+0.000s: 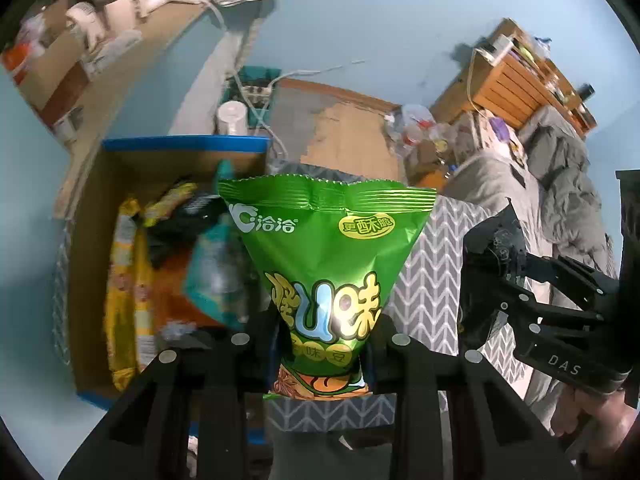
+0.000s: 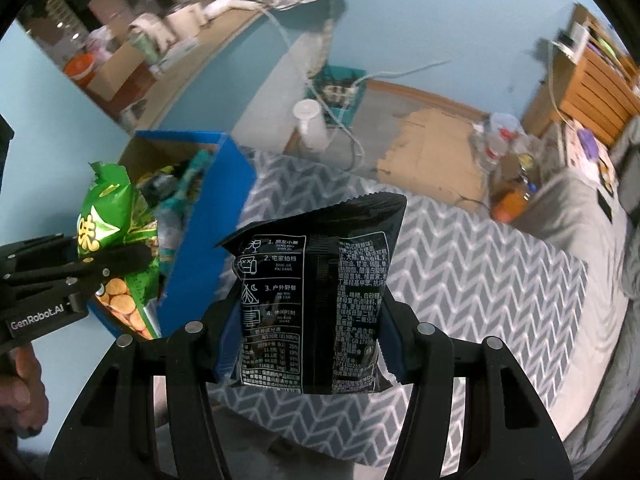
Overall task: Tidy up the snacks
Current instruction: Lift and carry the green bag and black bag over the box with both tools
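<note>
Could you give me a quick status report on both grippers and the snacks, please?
Left gripper shut on green snack bag. Right gripper shut on black snack bag. Blue-rimmed box already holds snacks; nothing blocking.

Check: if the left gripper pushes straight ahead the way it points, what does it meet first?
Probably the blue-rimmed box: the left gripper, shut on the green snack bag, points along its right wall. Depth unclear.

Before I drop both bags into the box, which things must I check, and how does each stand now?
1. Left tool shut on green bag: ok.
2. Right tool shut on black bag: ok.
3. Box open on top: ok.
4. Green bag beside the box opening: ok.
5. Black bag over the box: not ok, it hangs over the patterned cloth.
6. Free room among the snacks inside: cannot tell.
</note>
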{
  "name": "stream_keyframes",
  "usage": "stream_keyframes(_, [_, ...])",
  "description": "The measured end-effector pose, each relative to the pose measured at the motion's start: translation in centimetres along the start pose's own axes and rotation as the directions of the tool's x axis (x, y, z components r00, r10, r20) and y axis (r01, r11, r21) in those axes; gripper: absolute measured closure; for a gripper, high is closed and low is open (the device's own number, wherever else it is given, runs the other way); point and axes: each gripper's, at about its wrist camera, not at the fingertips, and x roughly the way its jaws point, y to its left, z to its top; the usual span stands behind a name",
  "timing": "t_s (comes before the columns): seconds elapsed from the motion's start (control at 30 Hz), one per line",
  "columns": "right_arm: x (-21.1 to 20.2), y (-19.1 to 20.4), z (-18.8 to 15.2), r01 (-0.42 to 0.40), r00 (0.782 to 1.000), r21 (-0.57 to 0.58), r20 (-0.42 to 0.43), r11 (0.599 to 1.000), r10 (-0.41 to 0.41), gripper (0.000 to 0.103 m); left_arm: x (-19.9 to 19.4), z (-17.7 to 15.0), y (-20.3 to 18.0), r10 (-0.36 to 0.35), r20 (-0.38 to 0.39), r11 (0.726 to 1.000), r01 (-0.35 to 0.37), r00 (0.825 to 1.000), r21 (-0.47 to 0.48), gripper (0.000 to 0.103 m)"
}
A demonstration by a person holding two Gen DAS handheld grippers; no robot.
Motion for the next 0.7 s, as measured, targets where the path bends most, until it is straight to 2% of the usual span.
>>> stream_keyframes(0.3, [2.7, 6.4, 2.8, -0.064, 0.998, -0.098, -0.023, 0.993, 0.062, 0.045, -1.2, 0.2, 6.0, 0.056, 0.007, 0.997, -0.055, 0.998, -0.057, 0.071])
stream_keyframes(0.7, [5.7, 13.4, 4.0, -0.137, 0.989, -0.181, -0.080, 0.974, 0.124, 0.045, -0.8, 0.2, 12.6, 0.095, -0.022, 0.990, -0.097, 0.995, -0.103, 0.071])
